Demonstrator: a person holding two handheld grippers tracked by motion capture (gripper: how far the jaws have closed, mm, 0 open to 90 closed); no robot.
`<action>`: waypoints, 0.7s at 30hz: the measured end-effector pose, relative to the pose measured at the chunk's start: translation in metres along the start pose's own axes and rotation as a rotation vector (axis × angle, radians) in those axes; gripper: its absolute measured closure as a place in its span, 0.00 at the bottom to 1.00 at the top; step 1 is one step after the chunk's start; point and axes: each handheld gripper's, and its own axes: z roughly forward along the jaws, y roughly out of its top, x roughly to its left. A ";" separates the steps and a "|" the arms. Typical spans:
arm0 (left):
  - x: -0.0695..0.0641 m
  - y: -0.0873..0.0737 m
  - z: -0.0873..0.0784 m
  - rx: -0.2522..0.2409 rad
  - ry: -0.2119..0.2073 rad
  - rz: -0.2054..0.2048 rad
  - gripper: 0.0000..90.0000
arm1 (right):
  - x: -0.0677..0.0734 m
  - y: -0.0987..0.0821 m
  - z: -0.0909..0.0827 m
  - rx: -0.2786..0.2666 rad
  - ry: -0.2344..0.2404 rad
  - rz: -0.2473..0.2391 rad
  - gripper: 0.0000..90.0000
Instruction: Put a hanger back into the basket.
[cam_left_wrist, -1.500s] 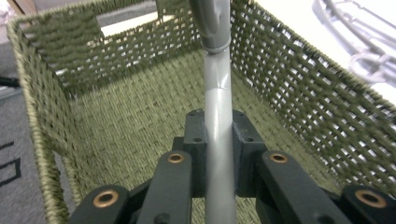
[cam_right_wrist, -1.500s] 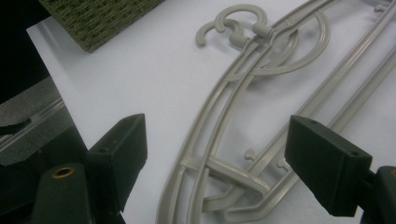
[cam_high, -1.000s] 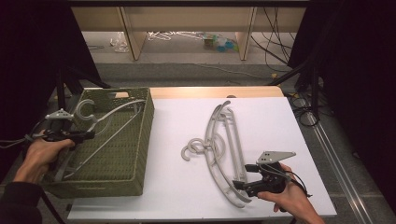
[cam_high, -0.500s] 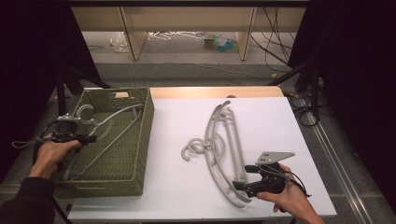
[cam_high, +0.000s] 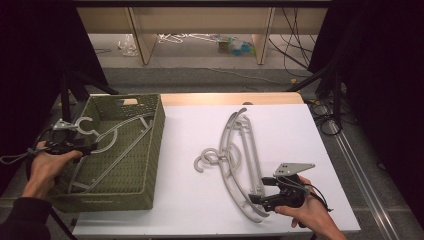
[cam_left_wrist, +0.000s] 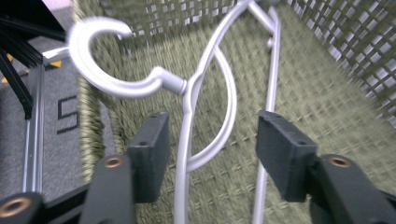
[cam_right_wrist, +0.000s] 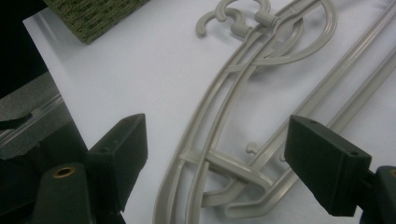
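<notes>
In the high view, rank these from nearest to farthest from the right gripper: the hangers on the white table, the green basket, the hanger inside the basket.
From the right gripper:
1. Hangers on the table, right beside it.
2. Green basket, to the left.
3. Hanger in the basket, far left.

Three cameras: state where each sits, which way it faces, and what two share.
High view: above the table, looking forward and down; both hands, left hand-held gripper and right hand-held gripper show.
Left gripper view: rides its own black jaws, facing the hanger in the green basket.
Right gripper view: over its jaws, facing the hangers on the white table.
Shared: that basket and those hangers appear in the high view.
</notes>
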 end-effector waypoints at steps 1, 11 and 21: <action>-0.001 0.001 -0.006 -0.022 -0.004 -0.012 0.48 | 0.000 0.000 0.000 0.000 0.000 0.000 0.25; -0.057 -0.006 -0.059 -0.273 -0.128 -0.034 0.32 | -0.001 0.000 0.000 -0.085 -0.037 0.026 0.23; -0.137 -0.024 -0.065 -0.366 -0.300 0.020 0.27 | -0.002 -0.002 0.004 -0.125 -0.066 0.022 0.22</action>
